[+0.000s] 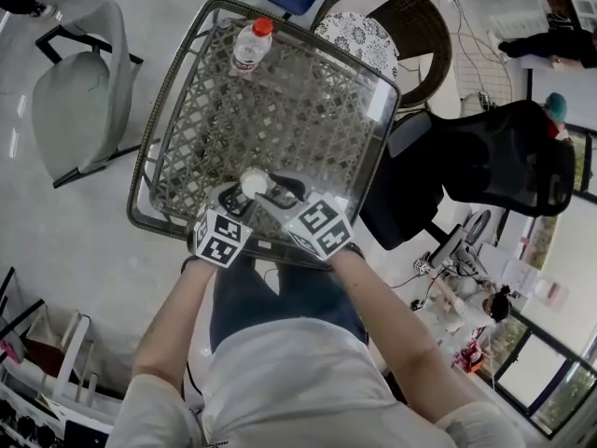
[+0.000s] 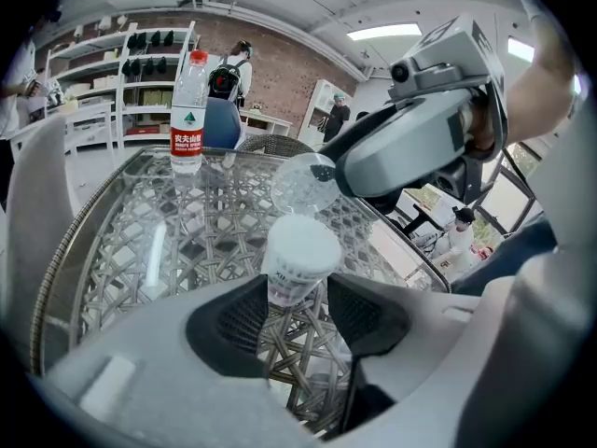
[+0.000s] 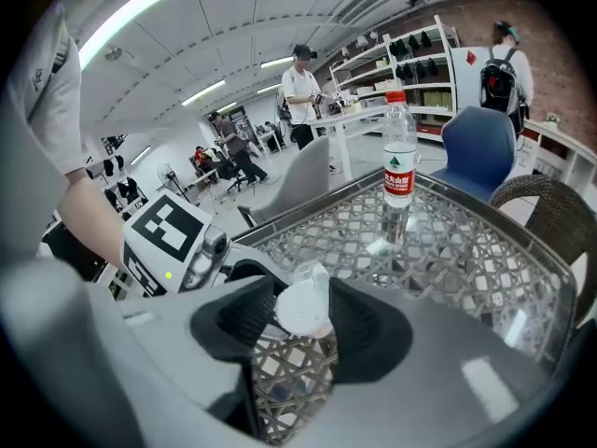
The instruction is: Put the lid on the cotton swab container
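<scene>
The cotton swab container [image 2: 297, 264], a small clear tub packed with white swabs, stands on the glass table top between the jaws of my left gripper [image 2: 297, 304], which is shut on it. My right gripper [image 2: 343, 177] comes in from the right, shut on the clear round lid [image 2: 303, 183]. It holds the lid tilted, just above and behind the container's open top. In the right gripper view the lid [image 3: 311, 278] sits between the jaws of the right gripper [image 3: 300, 317]. From the head view both grippers meet at the container [image 1: 253, 183] near the table's front edge.
The table [image 1: 187, 110] is glass over wicker lattice with a raised rim. A water bottle [image 1: 250, 47] with a red cap stands at its far side. Chairs surround it: a grey one [image 1: 79, 91], a wicker one [image 1: 410, 26] and a black office chair [image 1: 504, 161].
</scene>
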Demonstrator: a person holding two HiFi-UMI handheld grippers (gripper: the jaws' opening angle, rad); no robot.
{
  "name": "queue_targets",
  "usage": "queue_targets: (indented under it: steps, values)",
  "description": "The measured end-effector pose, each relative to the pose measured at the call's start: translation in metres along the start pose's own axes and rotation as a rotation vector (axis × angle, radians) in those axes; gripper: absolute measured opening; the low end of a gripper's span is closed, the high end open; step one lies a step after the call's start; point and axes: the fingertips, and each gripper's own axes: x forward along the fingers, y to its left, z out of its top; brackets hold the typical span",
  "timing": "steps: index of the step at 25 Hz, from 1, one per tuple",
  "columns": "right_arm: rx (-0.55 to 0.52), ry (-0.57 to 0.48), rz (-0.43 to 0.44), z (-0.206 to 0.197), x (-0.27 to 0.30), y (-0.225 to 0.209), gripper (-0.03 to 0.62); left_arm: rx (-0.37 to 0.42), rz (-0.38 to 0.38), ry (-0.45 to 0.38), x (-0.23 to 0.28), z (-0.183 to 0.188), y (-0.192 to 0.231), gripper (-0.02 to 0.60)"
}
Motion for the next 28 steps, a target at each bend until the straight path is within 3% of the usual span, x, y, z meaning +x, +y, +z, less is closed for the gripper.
queue_targets:
  steps: [8,19,24,28]
  values:
    - [0.033,0.015,0.045,-0.010,0.006,0.019,0.181,-0.006,-0.016,-0.002,0.000,-0.004,-0.004,0.207]
    - [0.081,0.020,0.007,-0.025,0.020,0.020,0.167,-0.005,-0.023,-0.007,0.002,-0.007,-0.006,0.204]
    - [0.068,0.022,-0.040,-0.029,0.023,0.014,0.126,-0.009,-0.020,-0.015,0.003,-0.008,-0.005,0.204]
    - [0.065,0.022,-0.108,-0.030,0.023,0.004,0.038,-0.009,-0.022,-0.014,0.003,-0.009,-0.006,0.204]
